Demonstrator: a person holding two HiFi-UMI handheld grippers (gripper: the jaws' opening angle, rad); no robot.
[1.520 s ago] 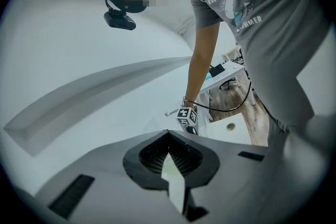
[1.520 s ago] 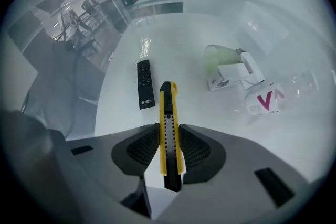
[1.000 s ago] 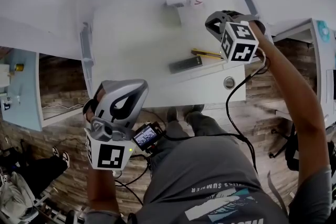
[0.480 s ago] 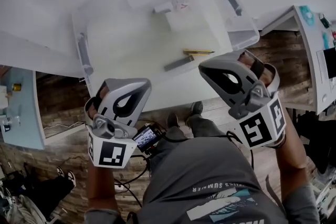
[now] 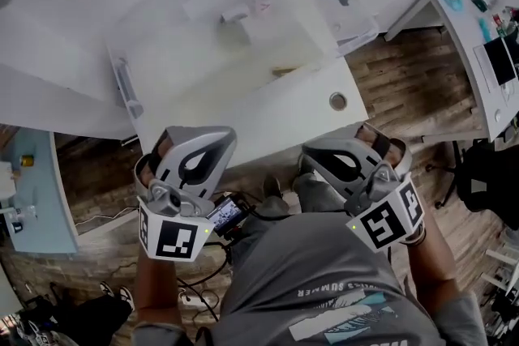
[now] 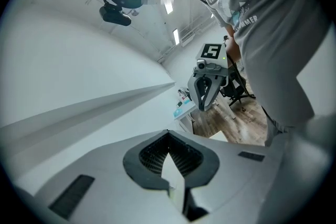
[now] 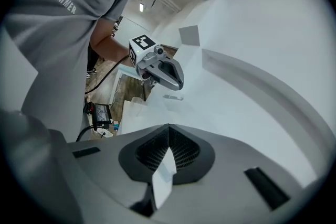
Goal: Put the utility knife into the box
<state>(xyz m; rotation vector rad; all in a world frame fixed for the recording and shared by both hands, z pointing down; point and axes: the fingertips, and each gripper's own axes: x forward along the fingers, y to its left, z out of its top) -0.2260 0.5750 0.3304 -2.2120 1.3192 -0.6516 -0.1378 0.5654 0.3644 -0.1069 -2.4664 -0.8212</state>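
The clear plastic box (image 5: 345,27) stands on the white table (image 5: 268,121) in the head view. Inside it, near the right wall, lies a blurred yellowish thing that I take for the utility knife (image 5: 284,70). Neither gripper is near it. My left gripper (image 5: 197,138) is held off the table's near edge, close to my body, jaws shut and empty. My right gripper (image 5: 311,156) hangs at the same level on the right, also shut with nothing in it. Each gripper shows in the other's view: the right gripper (image 6: 206,84) and the left gripper (image 7: 157,68).
A small white item (image 5: 235,12) lies at the far end of the box. A round cable hole (image 5: 337,100) sits near the table's right corner. Other desks stand at the left (image 5: 32,190) and right (image 5: 478,36). A small device (image 5: 227,213) with cables hangs by my waist.
The right gripper has drawn back from over the box to beside my body, empty. The knife stays in the box. The left gripper has shifted only slightly.
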